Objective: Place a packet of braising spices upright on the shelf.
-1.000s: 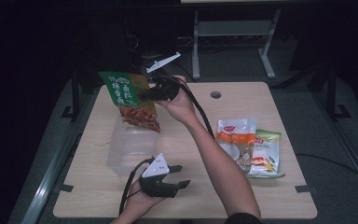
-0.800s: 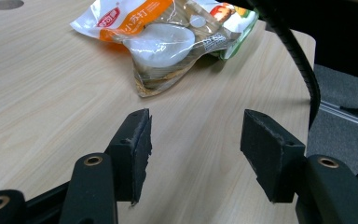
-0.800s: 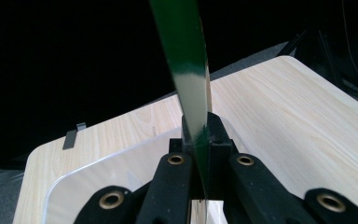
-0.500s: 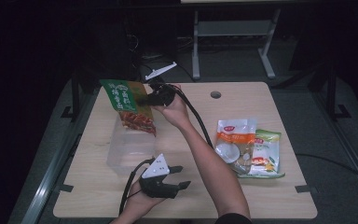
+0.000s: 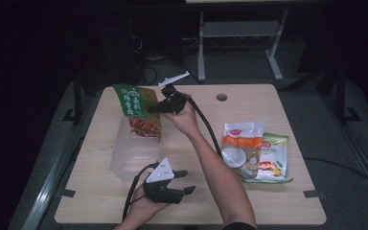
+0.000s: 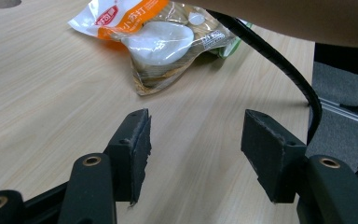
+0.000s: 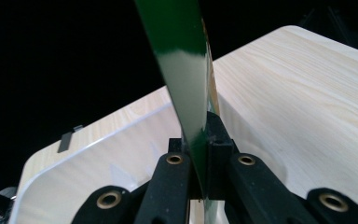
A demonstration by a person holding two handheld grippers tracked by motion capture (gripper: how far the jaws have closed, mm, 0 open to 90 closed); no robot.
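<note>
The right gripper (image 5: 159, 108) is pinching a glossy green pouch (image 5: 138, 109) by its edge, the jaws closed tight on the thin film; in the right gripper view the pouch (image 7: 186, 84) is rising from between the matte black jaws as a narrow, shiny green blade seen edge-on. In the high view the pouch is hanging tilted over the far end of a clear bin (image 5: 133, 152) — a rounded-corner plastic box, translucent and smooth, sitting on the left half of the table (image 5: 278, 196). The pouch's flat upper part is green with pale lettering, and its lower part is showing reddish contents through a window, just inside or above the bin's far rim; which of the two I cannot tell. The table is pale wood-grain laminate, rectangular with softened corners and a round hole (image 5: 221, 97) near the far edge. The left gripper (image 5: 184, 181) is resting low at the near edge beside the bin, a grey three-cornered plate on top, its jaws standing well apart with nothing between them — the left gripper view shows their worn, rough black pads (image 6: 139, 149) over bare wood. Beyond them are lying two crinkled packets: an orange-and-white packet (image 6: 156, 39) with pale round pieces inside, and a green packet (image 5: 273, 158) partly under it on the table's right.
</note>
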